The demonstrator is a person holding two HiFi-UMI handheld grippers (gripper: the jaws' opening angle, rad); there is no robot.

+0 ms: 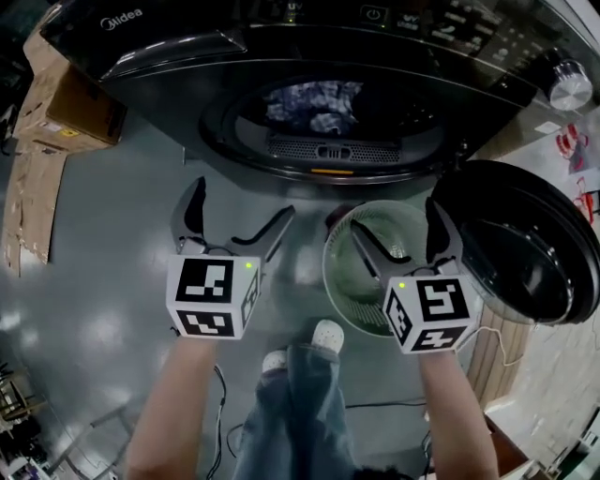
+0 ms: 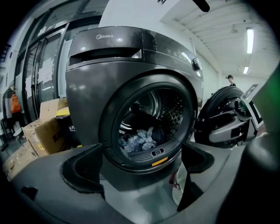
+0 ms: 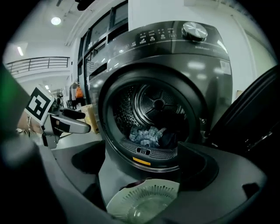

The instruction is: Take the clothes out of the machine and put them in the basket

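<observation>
Cardboard boxes (image 1: pixel 70 108) stand at far left, beside the washing machine (image 1: pixel 187 70). The machine is a dark front-loader, and its upper left corner carries the brand name "Midea" (image 1: pixel 122 17). The control panel print is too small to read.

The left gripper (image 1: pixel 240 202) hangs above the grey floor (image 1: pixel 103 244), in front of the machine. Its fingers are spread wide, with nothing between them.

The drum (image 1: pixel 319 108) is open. The clothes (image 1: pixel 314 103) lie on its bottom near the front lip: a blue-and-white patterned fabric with a dark garment beside it. A yellow label (image 1: pixel 333 172) sits on the lower rim of the opening; its text is not legible.

The basket (image 1: pixel 339 272) is a pale green round one with a slotted wall. It stands on the floor just below the opening.

The right gripper (image 1: pixel 395 220) is held over the basket with its fingers apart and clamped on nothing.

The round door (image 1: pixel 525 244) is swung open at right. A silver control knob (image 1: pixel 570 84) sits at the panel's right end.
</observation>
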